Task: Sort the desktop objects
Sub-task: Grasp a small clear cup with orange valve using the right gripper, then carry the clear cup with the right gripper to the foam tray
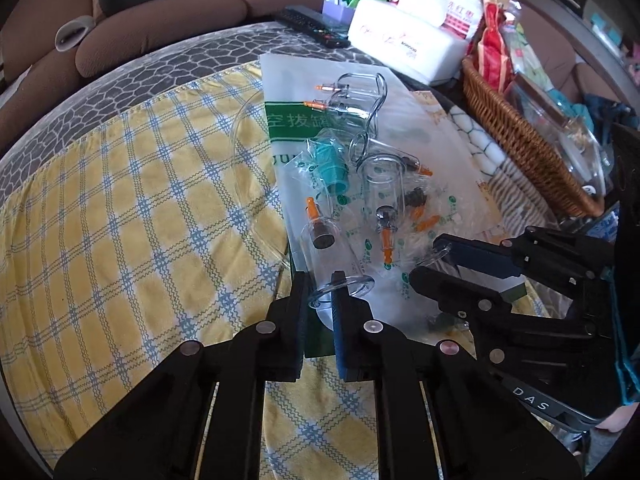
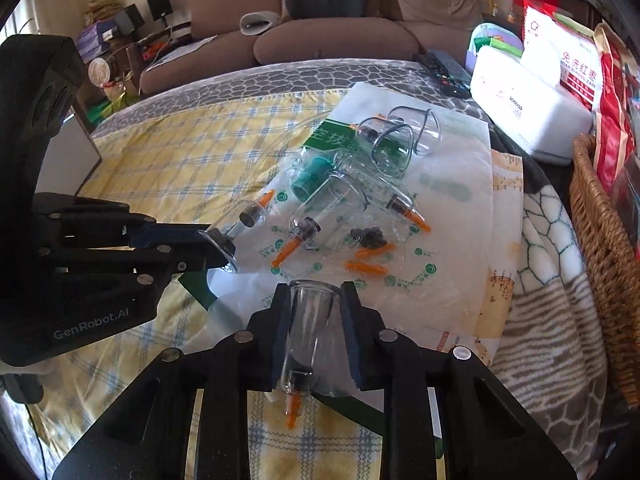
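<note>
Several clear cupping cups with orange valve tips lie on a white plastic bag (image 1: 400,120) over a yellow checked cloth. My left gripper (image 1: 320,285) is shut on the rim of one lying cup (image 1: 322,246), whose orange tip points away from me. The right wrist view shows the same grip from the side, with the left gripper (image 2: 221,249) at the left and that cup (image 2: 249,216) beyond it. My right gripper (image 2: 316,294) is shut on another clear cup (image 2: 310,320), its orange tip toward the camera. The right gripper (image 1: 430,262) also shows in the left wrist view.
More cups (image 1: 360,96), a teal part in a wrapper (image 1: 332,168) and loose orange tips (image 2: 366,266) lie on the bag. A wicker basket (image 1: 520,144) stands on the right, with tissue packs (image 1: 404,44) and a remote control (image 1: 312,26) behind. A brown sofa (image 2: 336,36) is beyond the table.
</note>
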Action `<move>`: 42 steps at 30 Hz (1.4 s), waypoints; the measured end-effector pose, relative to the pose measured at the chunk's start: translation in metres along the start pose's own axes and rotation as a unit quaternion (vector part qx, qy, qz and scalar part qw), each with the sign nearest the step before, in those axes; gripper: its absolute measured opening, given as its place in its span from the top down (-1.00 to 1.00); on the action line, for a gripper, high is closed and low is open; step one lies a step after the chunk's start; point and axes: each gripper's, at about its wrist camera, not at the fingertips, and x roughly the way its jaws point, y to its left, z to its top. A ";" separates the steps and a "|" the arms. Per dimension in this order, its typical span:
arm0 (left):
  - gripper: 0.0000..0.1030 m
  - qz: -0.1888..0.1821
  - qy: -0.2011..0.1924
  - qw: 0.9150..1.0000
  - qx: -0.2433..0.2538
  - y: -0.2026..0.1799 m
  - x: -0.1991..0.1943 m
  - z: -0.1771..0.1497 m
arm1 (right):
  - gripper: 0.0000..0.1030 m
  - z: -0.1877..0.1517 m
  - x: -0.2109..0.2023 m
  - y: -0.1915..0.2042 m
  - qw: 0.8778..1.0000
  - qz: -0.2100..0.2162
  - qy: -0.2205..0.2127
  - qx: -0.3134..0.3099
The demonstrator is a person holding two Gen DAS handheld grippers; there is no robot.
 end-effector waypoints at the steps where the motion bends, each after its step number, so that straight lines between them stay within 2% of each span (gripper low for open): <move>1: 0.81 -0.009 -0.001 1.000 -0.006 0.002 -0.002 0.000 | 0.53 0.000 -0.004 -0.001 1.000 0.002 -0.006 0.004; 5: 0.87 -0.045 -0.012 0.998 -0.032 0.011 -0.021 -0.002 | 0.53 0.004 -0.030 -0.010 0.998 0.033 -0.047 0.035; 8: 0.87 -0.071 -0.016 0.996 -0.047 0.019 -0.045 -0.007 | 0.53 0.007 -0.052 -0.015 0.991 0.085 -0.080 0.071; 13: 0.87 -0.092 -0.023 0.993 -0.071 0.038 -0.094 -0.018 | 0.53 0.011 -0.077 -0.010 0.960 0.205 -0.126 0.147; 15: 0.87 -0.097 -0.026 0.992 -0.077 0.049 -0.118 -0.023 | 0.53 0.016 -0.085 0.006 0.957 0.216 -0.133 0.143; 18: 0.87 -0.103 -0.033 0.990 -0.088 0.075 -0.167 -0.033 | 0.53 0.025 -0.095 0.041 0.959 0.221 -0.131 0.116; 23: 0.87 -0.072 -0.063 0.989 -0.117 0.147 -0.265 -0.059 | 0.53 0.046 -0.108 0.108 0.962 0.233 -0.124 0.063; 28: 0.87 -0.018 -0.068 0.984 -0.164 0.232 -0.331 -0.102 | 0.53 0.074 -0.111 0.183 0.959 0.254 -0.123 0.021; 31: 0.87 -0.006 -0.067 0.977 -0.201 0.278 -0.347 -0.131 | 0.53 0.089 -0.108 0.227 0.956 0.266 -0.124 0.004; 35: 0.87 0.002 -0.056 0.972 -0.227 0.320 -0.350 -0.155 | 0.53 0.105 -0.099 0.281 0.952 0.281 -0.123 -0.010; 42: 0.87 -0.003 -0.036 0.968 -0.250 0.369 -0.328 -0.159 | 0.53 0.126 -0.068 0.352 0.952 0.287 -0.106 -0.024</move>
